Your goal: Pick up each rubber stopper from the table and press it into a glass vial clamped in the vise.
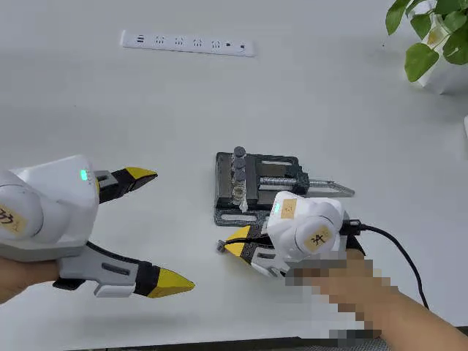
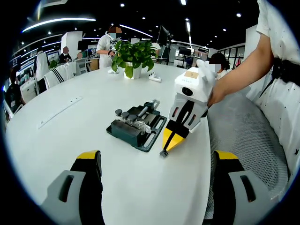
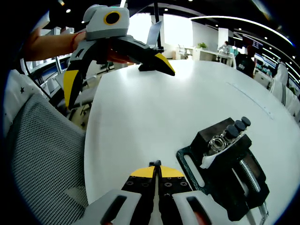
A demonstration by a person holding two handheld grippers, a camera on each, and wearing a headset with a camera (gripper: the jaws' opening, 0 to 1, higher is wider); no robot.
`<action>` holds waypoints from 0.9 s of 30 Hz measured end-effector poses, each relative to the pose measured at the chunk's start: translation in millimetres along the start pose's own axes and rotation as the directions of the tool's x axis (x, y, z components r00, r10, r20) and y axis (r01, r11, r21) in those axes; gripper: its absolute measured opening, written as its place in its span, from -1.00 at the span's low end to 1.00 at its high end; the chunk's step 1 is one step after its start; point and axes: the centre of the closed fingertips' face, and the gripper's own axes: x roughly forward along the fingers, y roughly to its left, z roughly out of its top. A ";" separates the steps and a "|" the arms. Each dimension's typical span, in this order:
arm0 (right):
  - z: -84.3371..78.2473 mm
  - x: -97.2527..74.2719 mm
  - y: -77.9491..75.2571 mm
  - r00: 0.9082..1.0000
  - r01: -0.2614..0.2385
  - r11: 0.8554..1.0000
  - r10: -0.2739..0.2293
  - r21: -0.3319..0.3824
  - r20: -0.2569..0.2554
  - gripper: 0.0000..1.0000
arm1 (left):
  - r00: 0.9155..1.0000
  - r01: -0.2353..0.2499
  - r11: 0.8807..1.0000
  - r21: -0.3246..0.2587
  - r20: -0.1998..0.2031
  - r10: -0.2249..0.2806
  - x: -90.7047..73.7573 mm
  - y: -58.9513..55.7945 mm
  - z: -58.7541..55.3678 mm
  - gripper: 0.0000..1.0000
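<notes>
A handwritten number, seemingly "33" and partly cut off, is seen on a tan sticker (image 1: pixel 10 219) on the left tool (image 1: pixel 167 229). On the right tool (image 1: pixel 232 243), a handwritten label (image 1: pixel 319 238) carries a character-like mark that cannot be made out, and a smaller label (image 1: pixel 288 208) is illegible.

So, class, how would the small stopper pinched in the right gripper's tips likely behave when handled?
The stopper looks tiny beside the right gripper, so probably very light. Only the very tips hold it, so it may slip or pop out. If round like those in the vise, it could roll on the smooth table.
</notes>
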 end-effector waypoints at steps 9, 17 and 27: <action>7.4 -13.4 -0.5 0.999 0.018 1.000 -0.019 0.020 0.034 -1.00 | 1.000 -0.008 1.000 -0.001 0.007 0.008 -0.8 1.1 2.8 0.98; 26.4 -37.9 -9.1 0.987 0.065 0.993 -0.078 0.097 0.139 -1.00 | 0.999 -0.030 1.000 0.004 0.027 0.030 -0.1 3.4 11.9 0.90; 60.2 -82.8 -24.1 0.947 0.141 0.962 -0.199 0.233 0.253 -1.00 | 0.993 -0.078 0.996 0.040 0.097 0.074 4.6 4.3 43.4 0.77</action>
